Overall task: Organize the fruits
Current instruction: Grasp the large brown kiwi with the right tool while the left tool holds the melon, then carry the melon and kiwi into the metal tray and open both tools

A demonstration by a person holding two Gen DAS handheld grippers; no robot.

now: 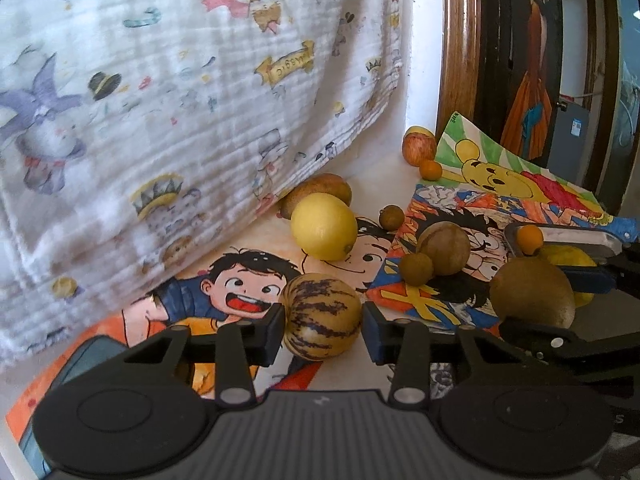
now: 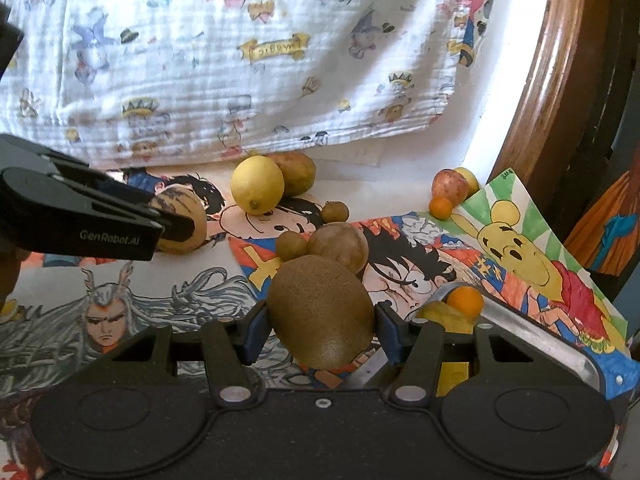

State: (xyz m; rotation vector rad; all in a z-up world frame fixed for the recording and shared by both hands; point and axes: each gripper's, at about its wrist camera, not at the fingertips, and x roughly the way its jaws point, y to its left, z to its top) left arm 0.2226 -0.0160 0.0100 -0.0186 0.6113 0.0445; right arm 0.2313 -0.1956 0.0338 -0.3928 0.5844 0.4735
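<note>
I see cartoon sheets (image 2: 132,292) covering the worktop w/ a metal tray (image 2: 532,340) at right. My right hand-held gripper (image 2: 320,320) clamps a kiwi (image 2: 320,312) beside the tray; left hand-held gripper (image 1: 322,320) pinches a striped fruit (image 1: 320,316) near the lemon (image 1: 323,226).

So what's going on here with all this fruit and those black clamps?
A person is sorting fruit with two hand-held grippers. The left gripper is closed on a striped melon-like fruit, the right gripper on a kiwi. A metal tray already holds a small orange; a lemon and others wait on the drawings.
</note>
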